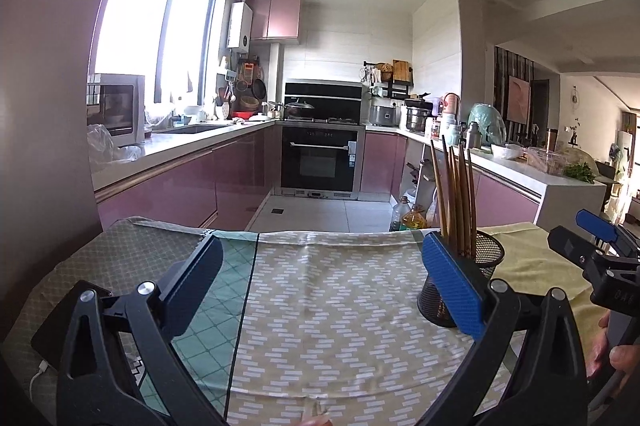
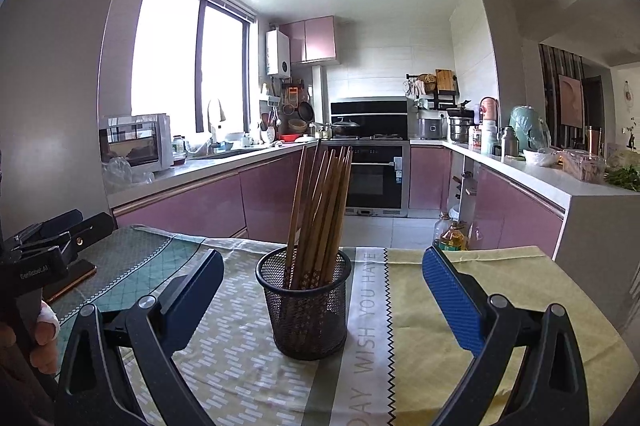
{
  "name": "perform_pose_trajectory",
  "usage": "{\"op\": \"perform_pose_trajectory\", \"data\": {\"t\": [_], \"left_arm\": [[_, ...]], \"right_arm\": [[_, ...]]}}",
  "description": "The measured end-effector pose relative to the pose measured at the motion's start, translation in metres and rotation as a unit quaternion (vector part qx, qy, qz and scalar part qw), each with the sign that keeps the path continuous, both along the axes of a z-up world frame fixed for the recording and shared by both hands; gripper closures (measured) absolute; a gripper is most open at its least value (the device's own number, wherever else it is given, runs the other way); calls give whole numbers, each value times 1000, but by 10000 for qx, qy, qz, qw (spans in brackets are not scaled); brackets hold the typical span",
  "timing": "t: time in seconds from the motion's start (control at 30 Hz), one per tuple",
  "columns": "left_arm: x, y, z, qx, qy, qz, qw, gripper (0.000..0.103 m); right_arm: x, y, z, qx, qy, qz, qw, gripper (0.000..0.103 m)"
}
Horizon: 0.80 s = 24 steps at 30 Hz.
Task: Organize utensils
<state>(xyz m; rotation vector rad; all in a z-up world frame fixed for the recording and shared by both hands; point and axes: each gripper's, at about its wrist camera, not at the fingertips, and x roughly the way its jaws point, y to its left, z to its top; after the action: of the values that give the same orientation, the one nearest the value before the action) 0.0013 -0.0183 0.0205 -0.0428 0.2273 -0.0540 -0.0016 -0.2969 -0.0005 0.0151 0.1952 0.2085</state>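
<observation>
A black mesh cup (image 2: pixel 306 306) stands upright on the cloth-covered table (image 2: pixel 480 306), holding several brown wooden chopsticks (image 2: pixel 320 202) that lean against its rim. My right gripper (image 2: pixel 320 262) is open, its fingers spread wide on either side of the cup without touching it. In the left wrist view the same mesh cup (image 1: pixel 486 258) with its chopsticks (image 1: pixel 456 194) sits behind the blue right finger. My left gripper (image 1: pixel 320 254) is open over bare cloth with nothing between its fingers.
The table is covered by patterned cloths (image 1: pixel 320 306). A dark phone (image 1: pixel 52 326) with a white cable lies at the table's left edge. Oil bottles (image 2: pixel 452 236) stand on the floor beyond the table. Kitchen counters (image 2: pixel 540 174) run behind.
</observation>
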Motion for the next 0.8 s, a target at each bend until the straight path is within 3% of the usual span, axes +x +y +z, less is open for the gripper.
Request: {"op": "perform_pose_trajectory", "data": {"t": [0.8], "left_arm": [[-5, 0, 2, 58, -54, 82, 9999, 5]], "right_arm": [[-3, 1, 3, 18, 33, 20, 10000, 7]]}}
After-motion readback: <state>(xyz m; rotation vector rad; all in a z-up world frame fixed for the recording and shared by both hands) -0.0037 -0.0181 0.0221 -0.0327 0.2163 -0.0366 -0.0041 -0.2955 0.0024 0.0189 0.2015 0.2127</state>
